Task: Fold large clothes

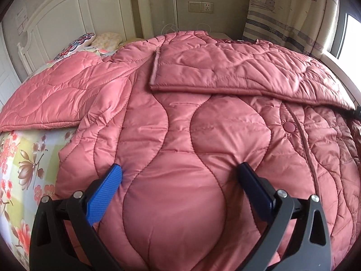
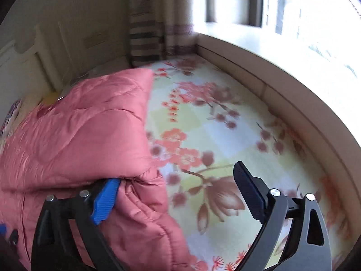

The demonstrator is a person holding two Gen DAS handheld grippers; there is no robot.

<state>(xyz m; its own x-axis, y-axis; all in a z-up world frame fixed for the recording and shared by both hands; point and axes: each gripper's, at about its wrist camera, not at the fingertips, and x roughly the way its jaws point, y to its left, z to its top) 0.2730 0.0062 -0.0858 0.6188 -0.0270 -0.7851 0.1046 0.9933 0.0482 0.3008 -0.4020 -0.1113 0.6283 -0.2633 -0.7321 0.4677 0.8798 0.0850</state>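
Note:
A large pink quilted coat lies spread on the bed, with one sleeve folded across its body from the right. My left gripper is open wide, and both fingertips dent the padded body, which bulges up between them. In the right wrist view the coat fills the left half, with its folded edge running down the middle. My right gripper is open. Its left pad touches the coat's edge, and its right finger hangs over bare sheet.
The floral bed sheet lies bare to the right of the coat, up to a pale window ledge. A white headboard and pillows stand at the far left. A striped curtain hangs at the far right corner.

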